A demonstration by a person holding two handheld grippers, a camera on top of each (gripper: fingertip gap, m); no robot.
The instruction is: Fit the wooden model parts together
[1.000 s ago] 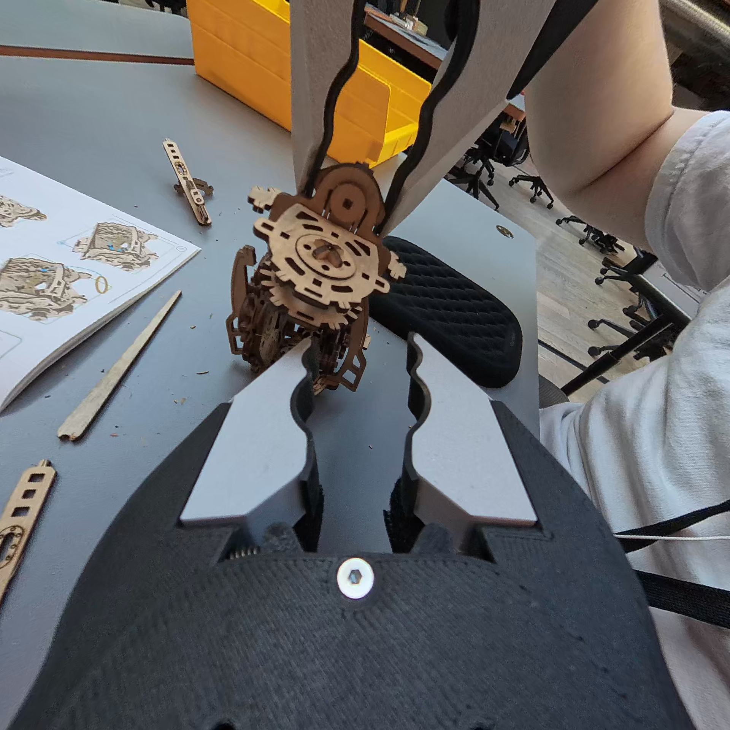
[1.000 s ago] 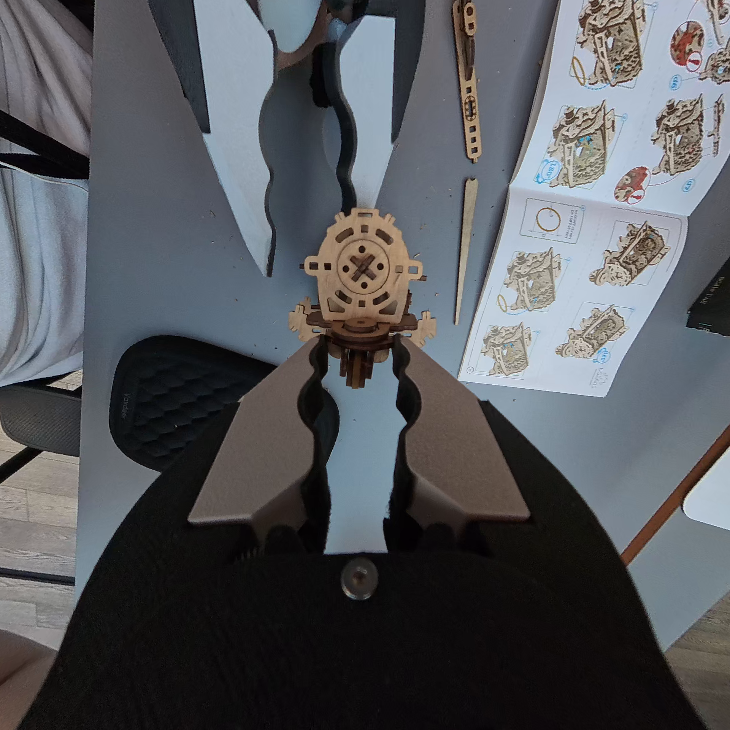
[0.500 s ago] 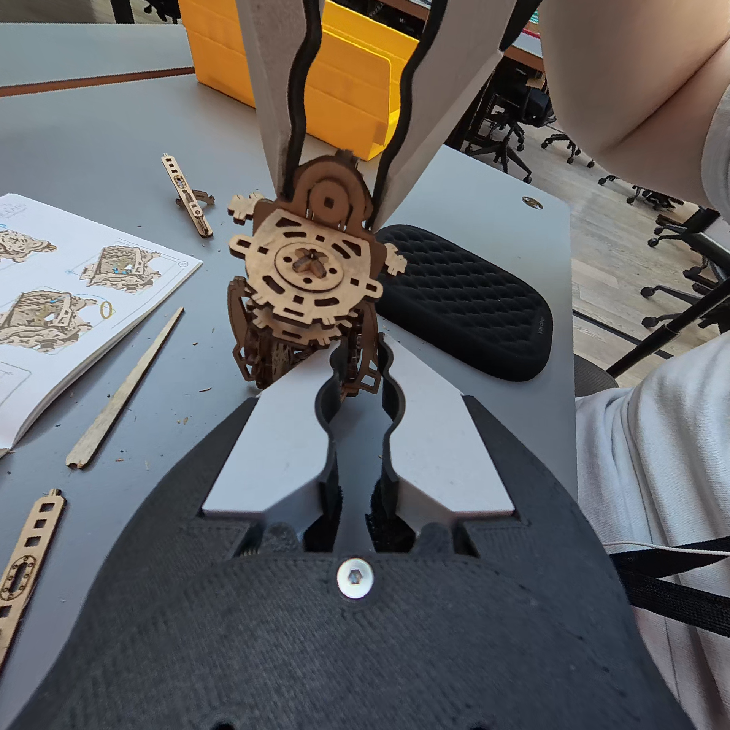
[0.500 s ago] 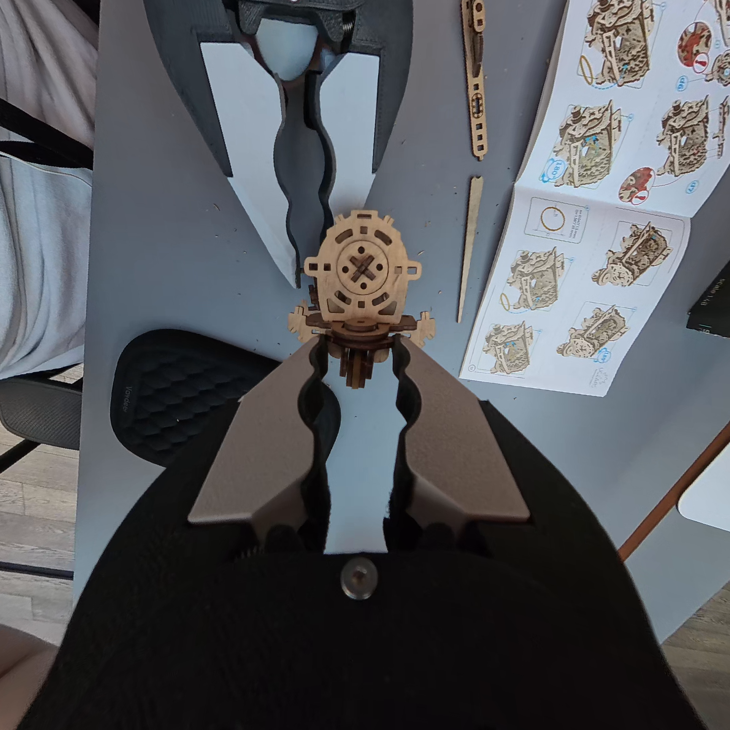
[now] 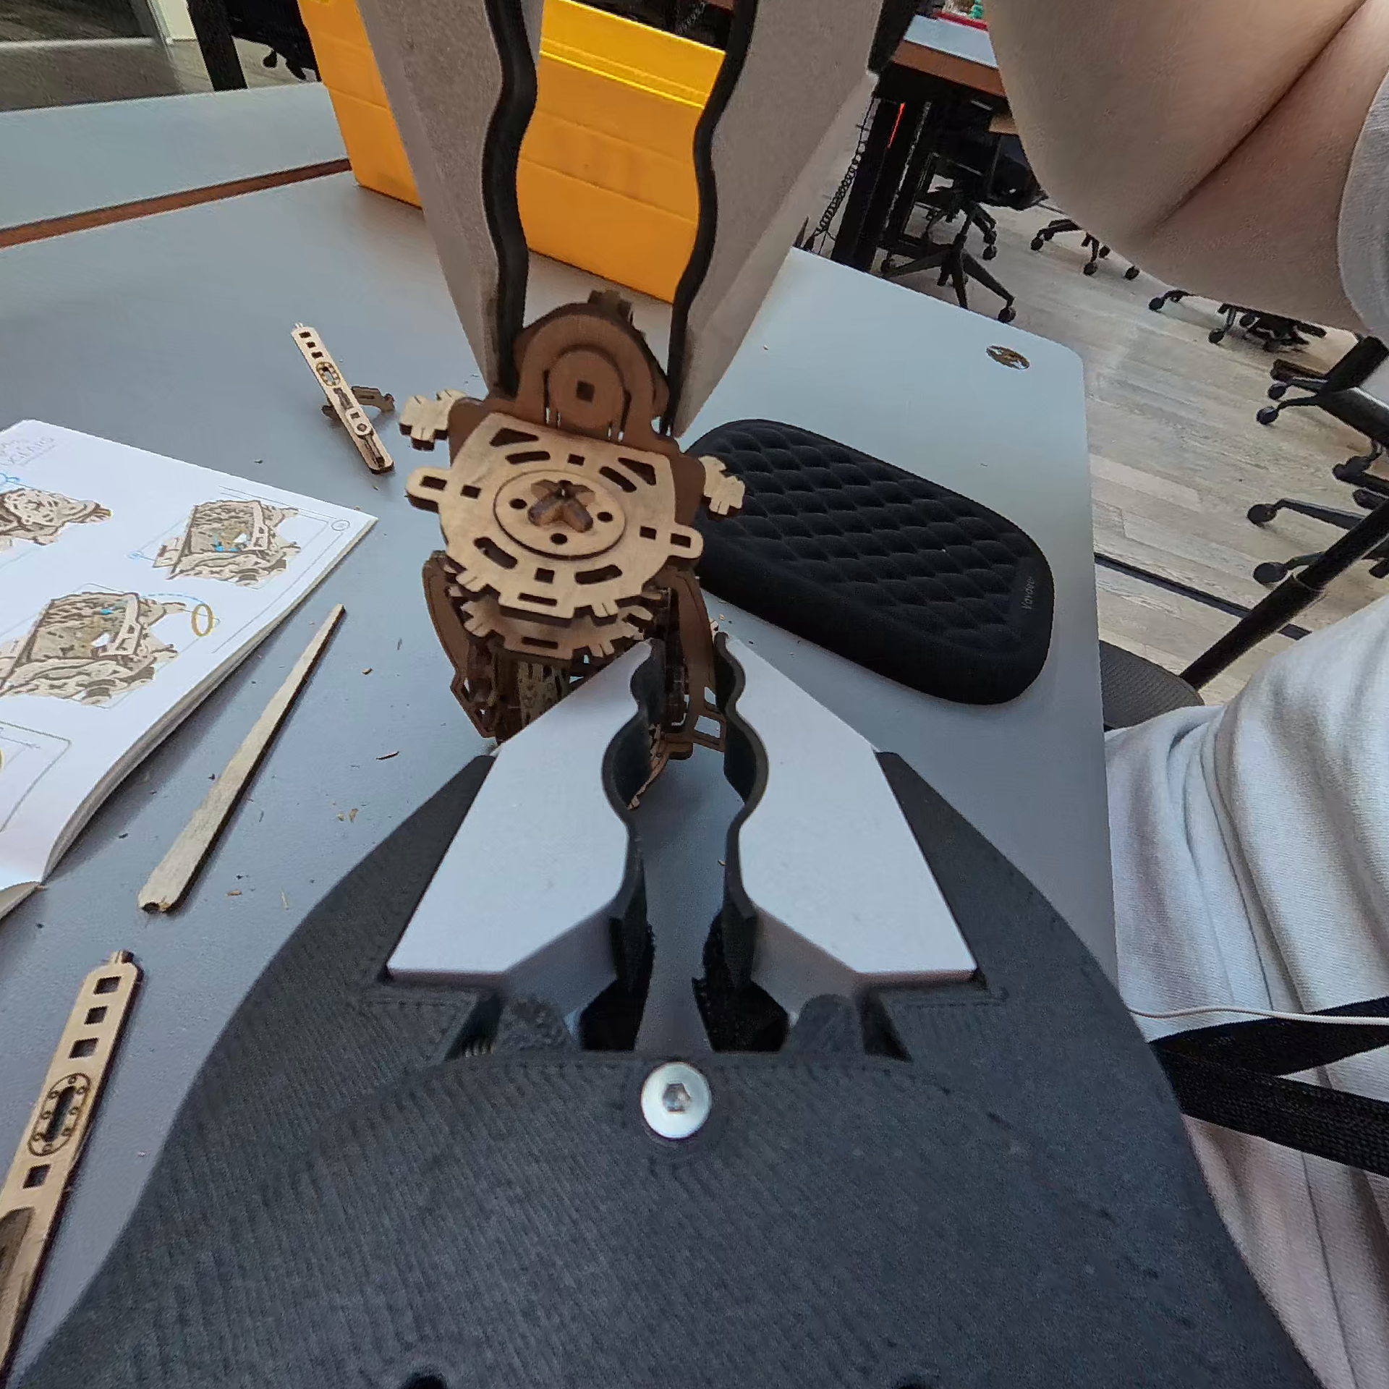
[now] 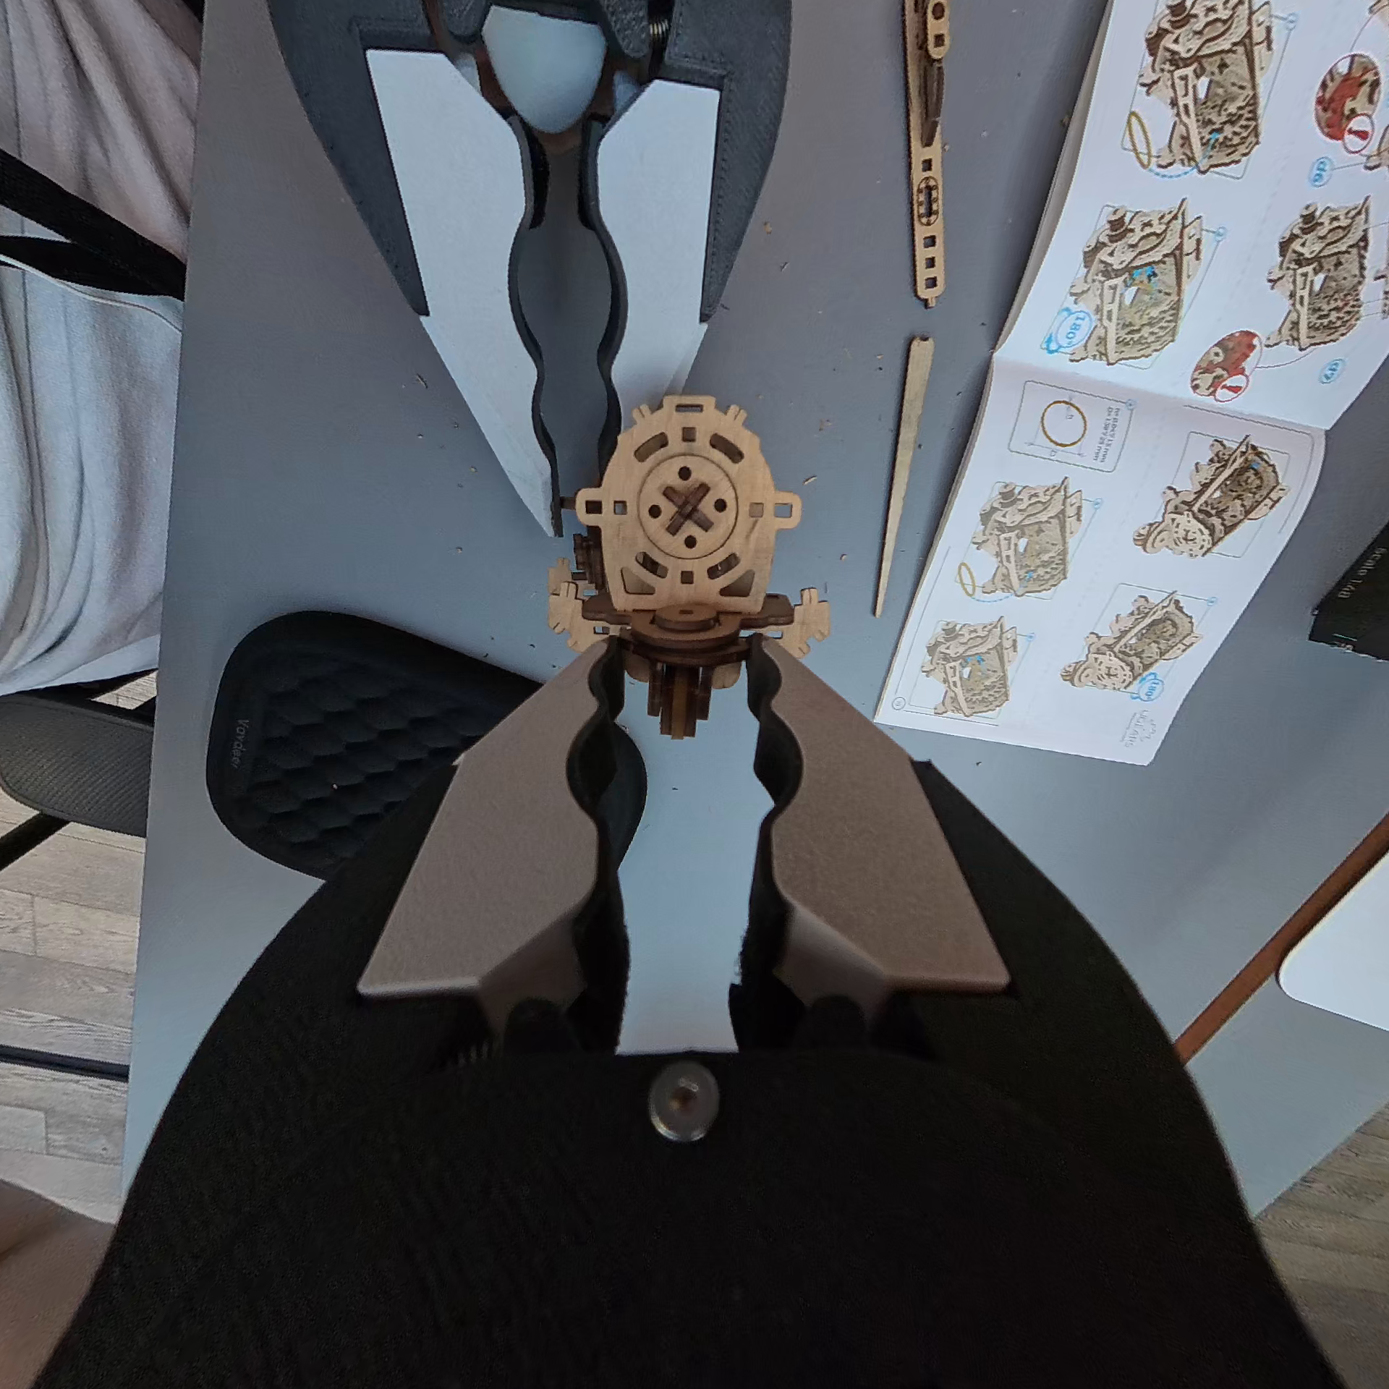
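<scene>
A wooden model [image 5: 556, 526] with a pale slotted disc face over a darker gear body stands on the grey table [image 5: 188, 301]. My left gripper [image 5: 680, 654] is shut on the dark frame at the model's lower right side. My right gripper [image 6: 684, 654] comes down from above and is shut on the dark rounded hub at the model's top. In the right wrist view the model [image 6: 684, 518] shows face on, with the left gripper [image 6: 575, 451] behind it. In the left wrist view the right gripper [image 5: 590, 398] clamps the hub from above.
An open instruction booklet [image 5: 150, 586] lies left of the model. A pointed wooden stick [image 5: 240, 759] and two perforated wooden strips [image 5: 342, 406] [image 5: 68, 1090] lie near it. A black padded rest [image 5: 864, 556] lies at the right table edge. A yellow bin [image 5: 616, 135] stands behind. Some 6 cm of space lies between my two pairs of fingers. Both grippers' tips are roughly 12 cm from the pointed wooden stick [image 5: 240, 759]. Seen from the right wrist view [image 6: 906, 458] as well.
My left gripper's fingers have closed from wide open onto the model's lower frame and moved in closer. The right gripper has kept its hold on the hub.
</scene>
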